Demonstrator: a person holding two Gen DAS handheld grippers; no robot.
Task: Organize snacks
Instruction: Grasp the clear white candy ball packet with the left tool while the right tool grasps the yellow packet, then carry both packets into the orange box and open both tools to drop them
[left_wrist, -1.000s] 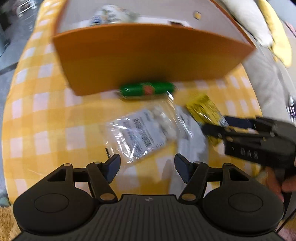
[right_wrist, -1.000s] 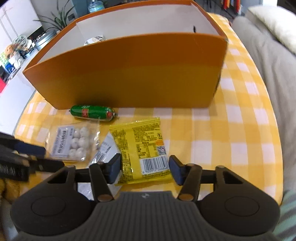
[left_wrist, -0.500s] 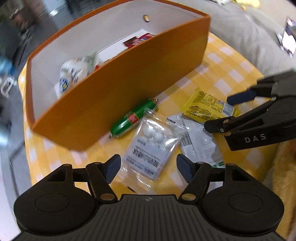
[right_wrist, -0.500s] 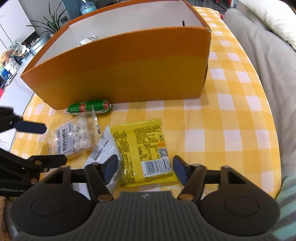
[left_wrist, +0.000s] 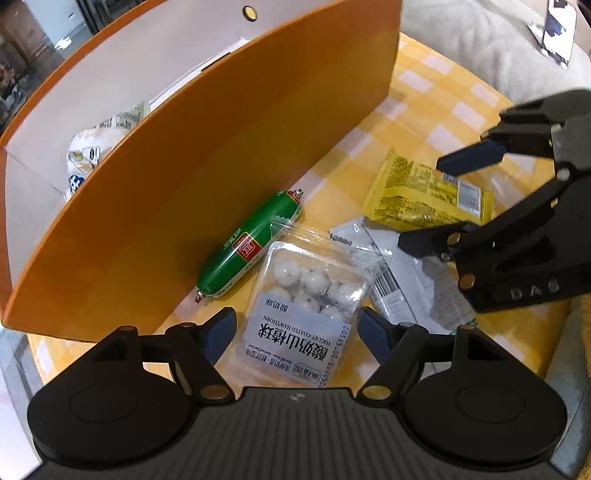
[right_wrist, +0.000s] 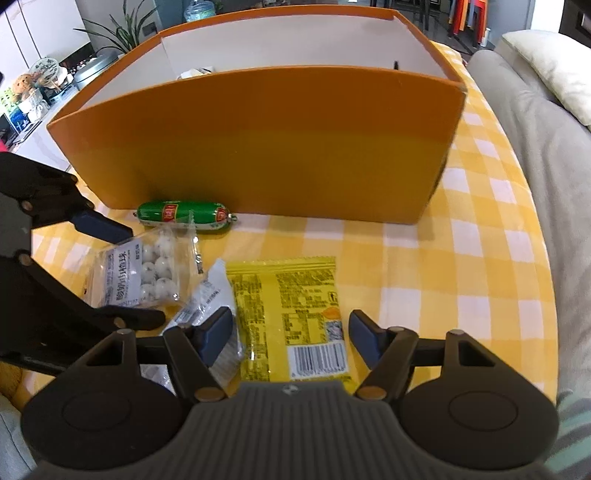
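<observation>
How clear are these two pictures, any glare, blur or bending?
Left wrist view: sharp; glare on the clear candy bag; the orange box wall bows from the fisheye lens. Right wrist view: sharp centre, soft edges, box rim curves.

Probably a home living room: grey sofa (right_wrist: 546, 155) with cushion (right_wrist: 554, 62), houseplant (right_wrist: 122, 33), checked tablecloth (right_wrist: 480, 236).

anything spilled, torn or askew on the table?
Nothing spilled or torn. Four snacks still sit outside the orange cardboard box: green sausage, clear bag of white balls, silver-white packet, yellow packet. The silver-white one lies partly under its neighbours.
</observation>
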